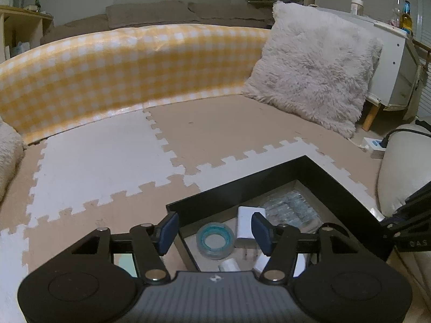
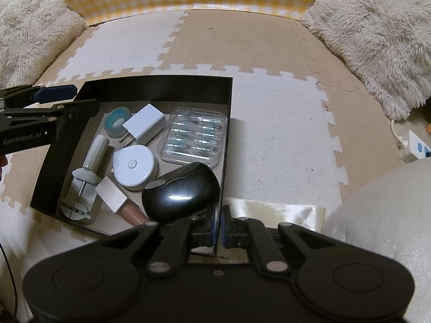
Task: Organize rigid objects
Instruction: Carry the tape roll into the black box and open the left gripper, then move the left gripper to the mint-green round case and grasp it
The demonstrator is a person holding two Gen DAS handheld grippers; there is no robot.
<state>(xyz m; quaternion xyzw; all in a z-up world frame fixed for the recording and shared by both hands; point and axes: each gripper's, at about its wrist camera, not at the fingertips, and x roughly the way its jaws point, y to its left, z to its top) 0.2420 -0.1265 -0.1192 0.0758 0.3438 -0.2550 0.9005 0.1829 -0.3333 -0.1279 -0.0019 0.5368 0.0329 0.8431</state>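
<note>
— While the right gripper [image 2: 217, 227] sits at the near corner of the shallow black cardboard box [image 2: 161, 87], what are its blue pads doing?

— They are pressed close together with the box's thin right wall between them, so it is clamped on the box wall. A glossy black computer mouse [image 2: 180, 192] lies inside the box just beside that corner.

— And the left gripper [image 1: 212, 231]?

— Spread wide, holding nothing. One blue pad [image 1: 168, 231] hangs outside the box's left wall, the other above the inside, so it straddles that wall. In the right wrist view it [image 2: 56, 94] shows at the box's far left corner.

— What lies in the box?

— A clear roll of tape with a teal core [image 2: 117, 122] in the far left corner, a white square wall charger with two prongs [image 2: 144, 126] touching it, and a clear plastic blister pack of small cartridges [image 2: 194, 137] against the right wall. Nearer sit a round white tape measure with a centre button [image 2: 134, 167], a white cylinder [image 2: 97, 149], a silver metal tool with a pin [image 2: 79, 196], and a white-capped tube of pinkish liquid [image 2: 118, 200].

— Where does the box rest?

— On a beige and white interlocking foam mat [image 2: 269, 123], with fluffy cream cushions [image 2: 377, 35] to either side and a yellow checked barrier [image 1: 121, 72] behind.
</note>
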